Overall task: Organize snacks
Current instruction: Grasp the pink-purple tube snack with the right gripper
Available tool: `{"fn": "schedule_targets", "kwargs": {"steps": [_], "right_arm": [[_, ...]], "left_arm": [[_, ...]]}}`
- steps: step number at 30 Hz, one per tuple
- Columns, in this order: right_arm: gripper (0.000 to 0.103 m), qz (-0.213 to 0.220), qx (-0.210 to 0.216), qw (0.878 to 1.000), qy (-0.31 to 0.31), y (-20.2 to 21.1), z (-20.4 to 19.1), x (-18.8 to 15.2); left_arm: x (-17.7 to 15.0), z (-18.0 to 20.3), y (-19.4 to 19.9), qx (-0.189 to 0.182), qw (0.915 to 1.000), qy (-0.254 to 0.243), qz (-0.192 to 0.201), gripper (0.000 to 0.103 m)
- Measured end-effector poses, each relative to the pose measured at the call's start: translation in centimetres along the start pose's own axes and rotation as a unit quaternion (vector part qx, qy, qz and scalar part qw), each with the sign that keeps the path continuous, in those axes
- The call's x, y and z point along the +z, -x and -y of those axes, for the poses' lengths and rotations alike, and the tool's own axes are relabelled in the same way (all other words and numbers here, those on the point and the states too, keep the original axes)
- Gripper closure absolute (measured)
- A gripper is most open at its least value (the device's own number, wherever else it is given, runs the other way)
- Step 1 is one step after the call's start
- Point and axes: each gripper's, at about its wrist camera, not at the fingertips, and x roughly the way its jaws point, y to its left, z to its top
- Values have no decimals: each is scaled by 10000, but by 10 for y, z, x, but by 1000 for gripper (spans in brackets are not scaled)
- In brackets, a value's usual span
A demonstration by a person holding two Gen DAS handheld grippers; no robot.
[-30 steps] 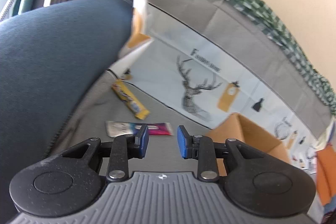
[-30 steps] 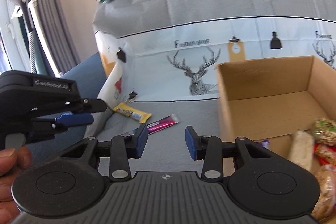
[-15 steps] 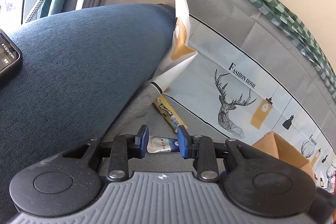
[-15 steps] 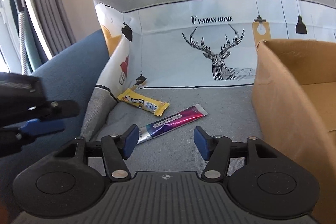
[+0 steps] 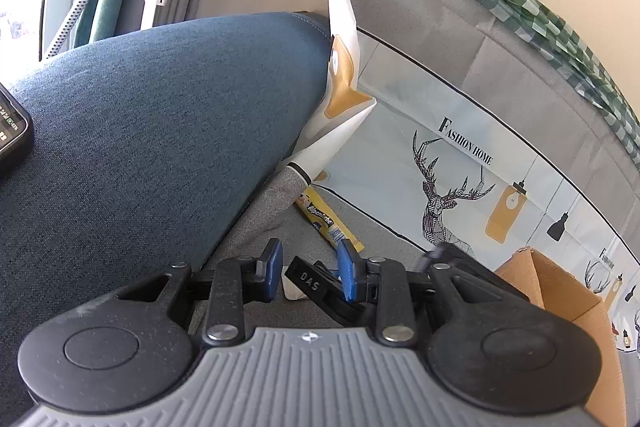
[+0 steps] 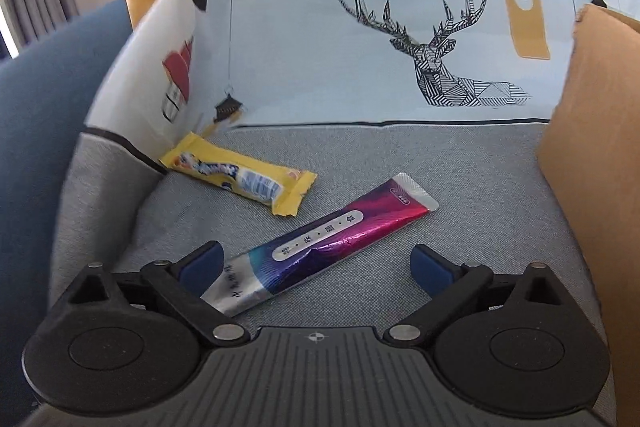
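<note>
Now right gripper (image 6: 316, 263), jaws just opening, straddles purple sachet (image 6: 320, 243).

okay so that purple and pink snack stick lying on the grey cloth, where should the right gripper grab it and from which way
Grip the purple and pink snack stick across its narrow width near the middle, coming down from above. It lies flat and diagonal on the grey cloth, so the long flat faces offer no purchase. The right gripper, whose jaws have just been opening, already straddles its silver end; it would likely need a slight twist to square the fingers to the long edges.

The right tongs (image 5: 320, 285) hide most of the foil stick (image 5: 291, 289); the phone (image 5: 12, 131) is cut off.
</note>
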Motion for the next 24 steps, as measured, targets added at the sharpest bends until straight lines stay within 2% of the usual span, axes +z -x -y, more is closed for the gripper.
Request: {"fn": "schedule_targets", "kwargs": {"steps": [4,6,9,11,12,14,16,19,21,22,23,24], "right_arm": [[5,103,-225,9987,445,-4,-11,-3],[14,177,-265,9982,511,1,-11,-5],[32,309,-330,9965,703,10,-14,-10],[52,338,-282,9960,777,14,-13,-12],[58,329,-226,9963,767,16,-11,-12],[77,310,-182,9965,760,20,-7,-12],[81,301,-219,9965,742,24,-1,-11],[80,346,-251,9975,562,31,8,-10],[60,496,-260,9975,429,36,12,-8],[41,557,-234,9974,383,36,13,-7],[29,611,-178,9973,377,35,14,-4],[26,661,-150,9968,414,34,13,-2]], "left_arm": [[1,1,-3,17,10000,32,3,70],[2,0,-3,25,10000,94,3,70],[3,1,-3,49,9999,104,14,70],[3,2,-3,54,10000,78,27,70],[4,3,-3,64,9999,69,38,70],[3,3,-2,84,9999,73,51,70],[3,1,-1,95,9999,105,40,70],[2,-1,3,107,9998,125,62,70],[2,-1,5,138,9998,118,63,70],[1,-2,4,139,9998,128,46,70],[1,-2,4,137,9998,128,32,70],[1,-2,4,138,9998,110,23,70]]}}
